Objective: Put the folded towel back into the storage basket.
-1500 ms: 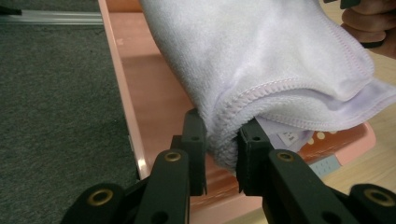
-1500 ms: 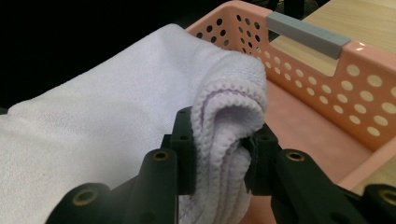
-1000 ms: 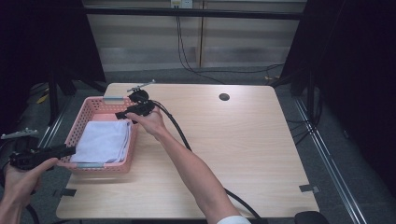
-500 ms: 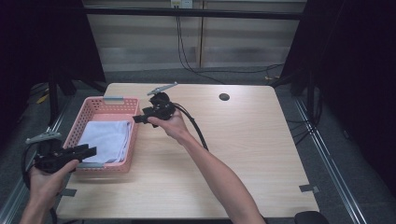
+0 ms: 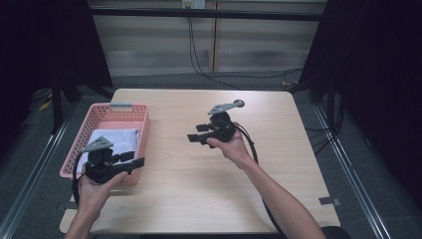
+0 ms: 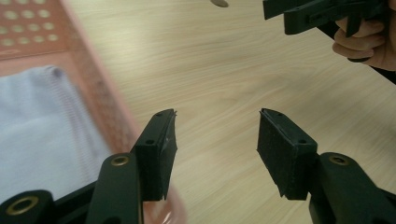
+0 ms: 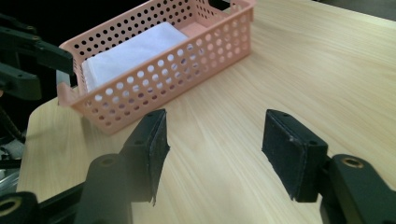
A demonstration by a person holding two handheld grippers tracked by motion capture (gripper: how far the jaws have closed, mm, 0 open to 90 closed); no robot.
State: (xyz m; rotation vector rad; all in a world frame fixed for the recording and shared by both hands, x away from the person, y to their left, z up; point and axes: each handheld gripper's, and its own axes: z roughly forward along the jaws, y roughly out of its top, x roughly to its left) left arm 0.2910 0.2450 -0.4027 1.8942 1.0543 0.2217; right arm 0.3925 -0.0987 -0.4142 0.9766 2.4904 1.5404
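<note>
Nearest to me, at the lower left of the high view, my left gripper (image 5: 138,158) hangs over the near right corner of the pink basket (image 5: 145,132). Its fingers (image 6: 280,149) have just been opening and stand about half open, with nothing between them but bare counter (image 5: 199,189). In the left gripper view the basket wall runs past the left finger without my being able to tell whether it brushes it. The folded white cloth (image 5: 112,142) lies flat inside the basket, at the left of the frame, touched by neither tool. Farther up, near the middle of the high view, my right gripper (image 5: 194,133) floats above the counter, well apart from the basket and pointing left toward it. Its fingers (image 7: 289,149) are moderately open and empty too; in the right gripper view the basket and cloth sit in the upper left, beyond the tips. I judge that I am between grasps, both tools free and the cloth resting in its basket. If the cloth is to be handled next, I would need to bring one gripper down over the basket rim, open wide enough to take a folded edge, and keep clear of the perforated wall.
</note>
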